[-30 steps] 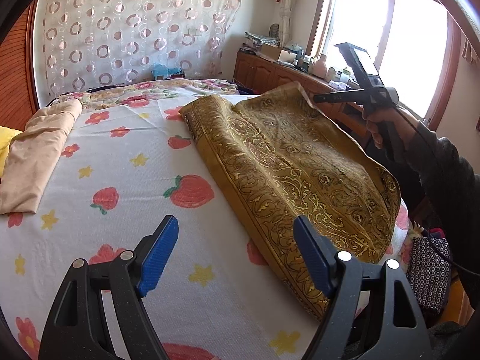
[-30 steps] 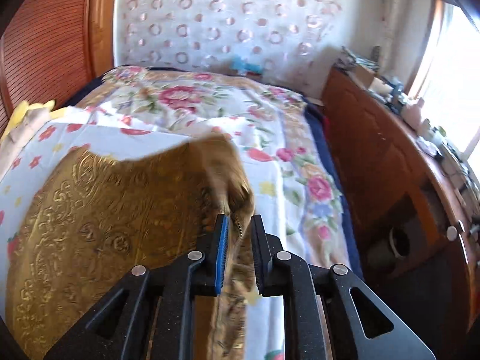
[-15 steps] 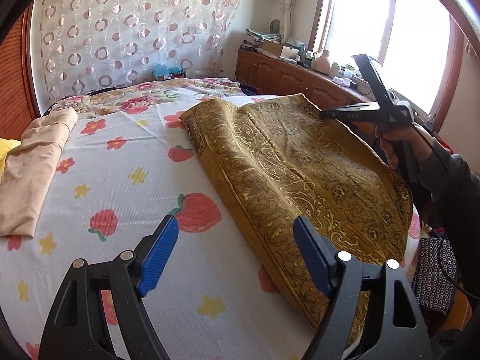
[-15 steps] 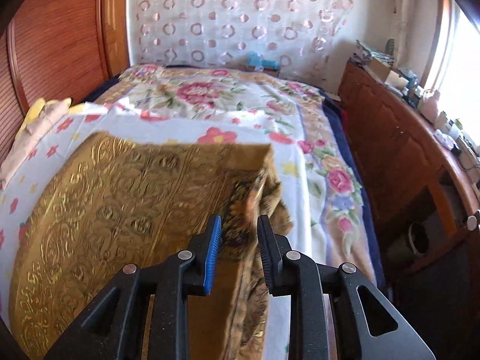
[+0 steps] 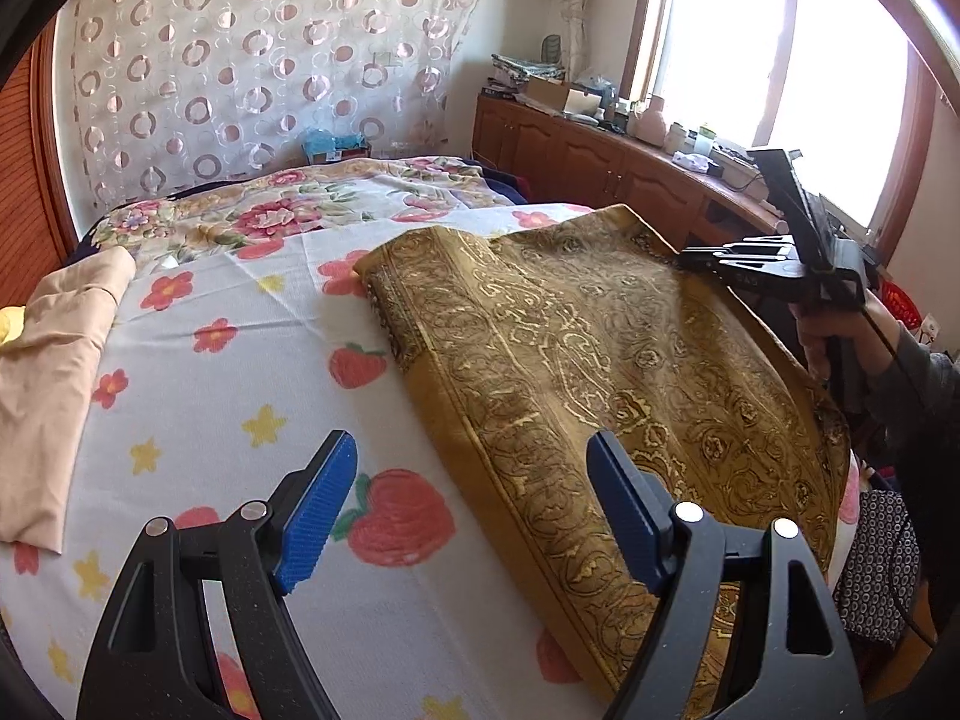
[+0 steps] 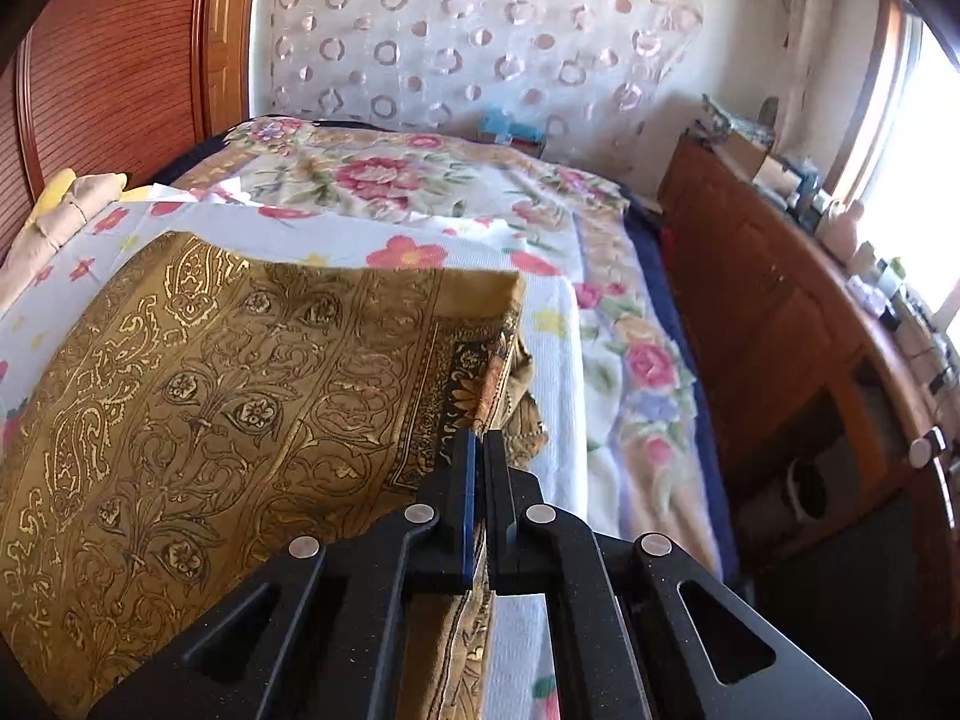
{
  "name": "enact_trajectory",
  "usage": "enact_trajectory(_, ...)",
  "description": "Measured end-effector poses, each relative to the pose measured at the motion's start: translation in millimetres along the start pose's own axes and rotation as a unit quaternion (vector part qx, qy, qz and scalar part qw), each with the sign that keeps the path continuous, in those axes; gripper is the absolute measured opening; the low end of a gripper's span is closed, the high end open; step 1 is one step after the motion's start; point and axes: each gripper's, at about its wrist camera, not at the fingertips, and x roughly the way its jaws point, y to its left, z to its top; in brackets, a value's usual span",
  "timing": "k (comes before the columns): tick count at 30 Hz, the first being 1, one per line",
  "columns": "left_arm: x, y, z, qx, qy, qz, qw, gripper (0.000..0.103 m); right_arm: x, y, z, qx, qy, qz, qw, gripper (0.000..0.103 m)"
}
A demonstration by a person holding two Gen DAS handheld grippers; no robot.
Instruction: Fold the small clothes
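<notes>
Gold patterned cloth (image 5: 606, 372) spread over right half of bed, on white sheet (image 5: 228, 396) printed with strawberries, flowers and stars; folded along near-left side, far corner doubled over.

Right tool (image 6: 478, 450): jaws just closed, now pressed together with blue pads meeting. In own wrist view, tips at right-hand border of cloth, dark-patterned hem directly beneath; whether fabric is pinched between pads cannot be told from that view. In left wrist view, same tool (image 5: 696, 255) seen from side, tips at far right edge of cloth, edge raised slightly there. Right hand (image 5: 834, 330) wrapped around tool grip, dark sleeve behind, tool angled downward toward bed.

Left tool (image 5: 474, 510): jaws wide apart, blue pads (image 5: 315, 510) clear of everything, nothing between them. Poised above sheet at near edge of cloth, right finger over folded gold border, left finger over a printed strawberry; pitched downward.

Beige folded garment (image 5: 54, 372) lying at left edge of bed, well apart from gold cloth. Floral bedspread (image 5: 288, 210) beyond sheet. Wooden sideboard (image 5: 600, 156) under window, cluttered with small items.
</notes>
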Motion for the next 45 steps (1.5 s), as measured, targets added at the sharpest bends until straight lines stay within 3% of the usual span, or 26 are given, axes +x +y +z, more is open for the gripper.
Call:
enact_trajectory(4,1,-6,-4,0.004,0.005,-0.002,1.0,0.08,-2,-11,-1,0.021,-0.003,0.009,1.0,0.002)
enact_trajectory(10,-5,-12,-11,0.005,0.007,-0.007,0.9999,0.08,-37,-9,-23,0.038,-0.04,0.026,0.998,0.007)
enact_trajectory(12,-7,-16,-15,0.009,0.01,-0.01,0.9999,0.08,-54,-1,-37,0.036,-0.051,0.033,0.998,0.015)
enact_trajectory(14,-8,-19,-18,0.014,0.012,-0.012,0.9998,0.08,-66,8,-57,0.034,-0.059,0.04,0.997,0.035)
enact_trajectory(16,-10,-23,-23,0.017,0.014,-0.016,0.9996,0.08,-73,13,-73,0.035,-0.061,0.041,0.997,0.044)
enact_trajectory(26,-21,-43,-52,0.054,0.042,-0.034,0.9971,0.08,-91,25,-130,0.05,-0.032,0.05,0.997,0.045)
enact_trajectory(35,-29,-42,-77,0.044,0.064,-0.05,0.9957,0.079,-96,23,-141,0.059,-0.009,0.055,0.997,0.045)
enact_trajectory(40,-35,-42,-88,0.049,0.065,-0.056,0.9951,0.072,-101,27,-144,0.067,-0.003,0.059,0.996,0.045)
enact_trajectory(45,-38,-41,-89,0.04,0.062,-0.067,0.995,0.056,-104,31,-147,0.074,0.0,0.064,0.995,0.046)
